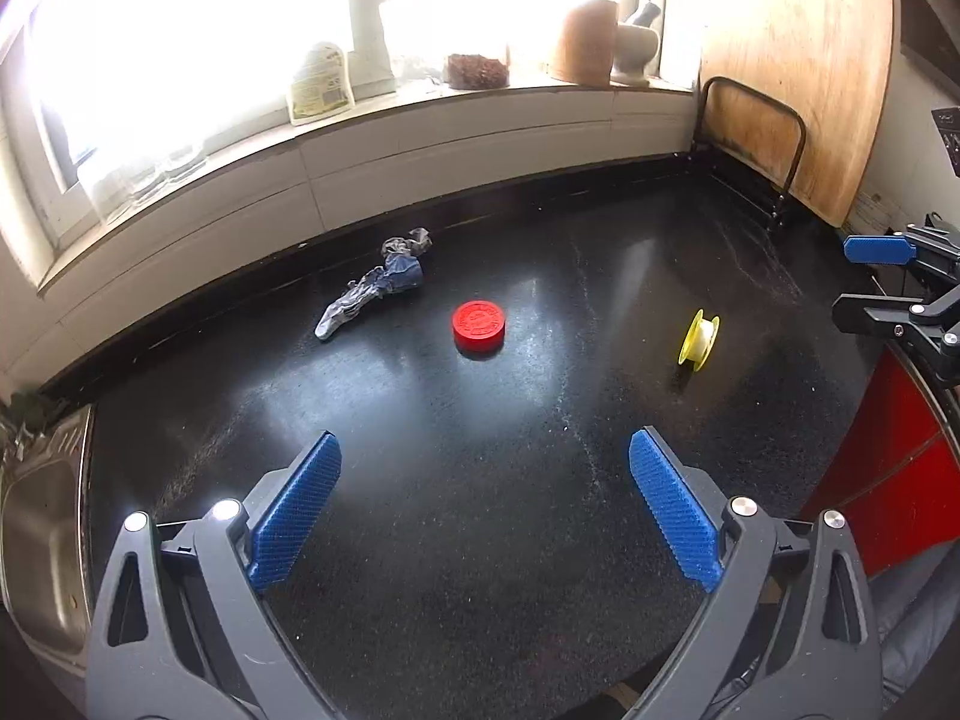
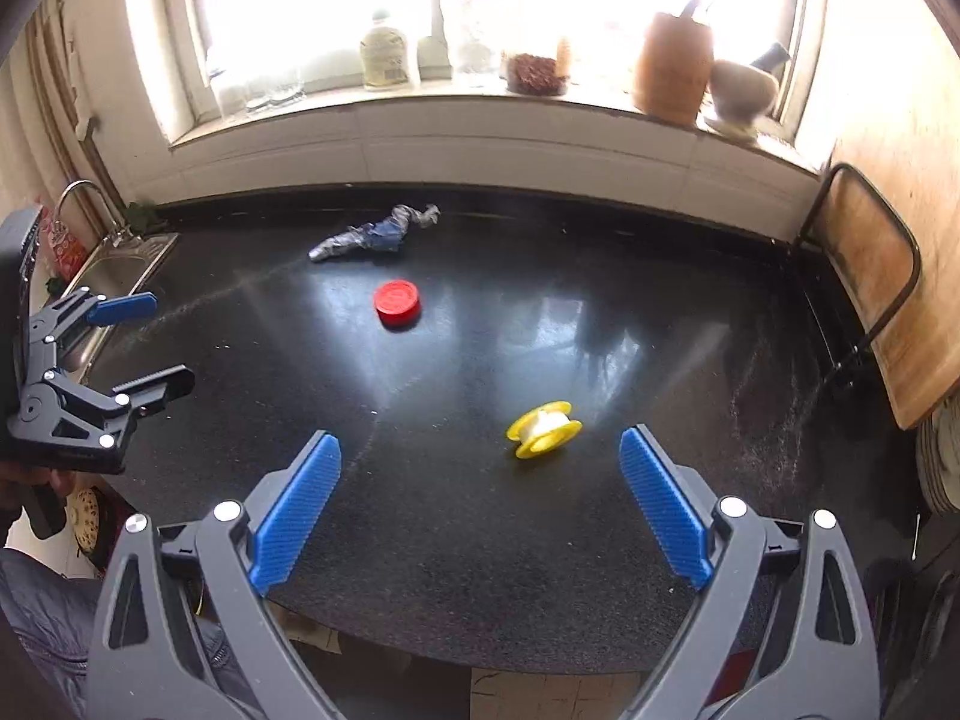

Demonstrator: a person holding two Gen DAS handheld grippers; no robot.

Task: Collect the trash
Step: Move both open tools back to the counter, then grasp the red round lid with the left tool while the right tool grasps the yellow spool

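**Three scraps on the counter, both grippers empty**

We hold both tools above the near edge of the black counter [image 2: 480,540], angled down. The right gripper [image 2: 480,501] stands spread wide with nothing between its pads; the left gripper [image 1: 485,507] is likewise spread and empty — poised, we judge, for a first pick.

Nearest the right gripper lies a yellow spool [image 2: 543,428] on its side. Farther in sits a red cap [image 2: 397,302], flat on the counter. Beyond it, near the back wall, a crumpled wrapper [image 2: 373,233].

No bin is in view. Window glare washes out the sill jars [image 2: 534,72] — contents unclear.
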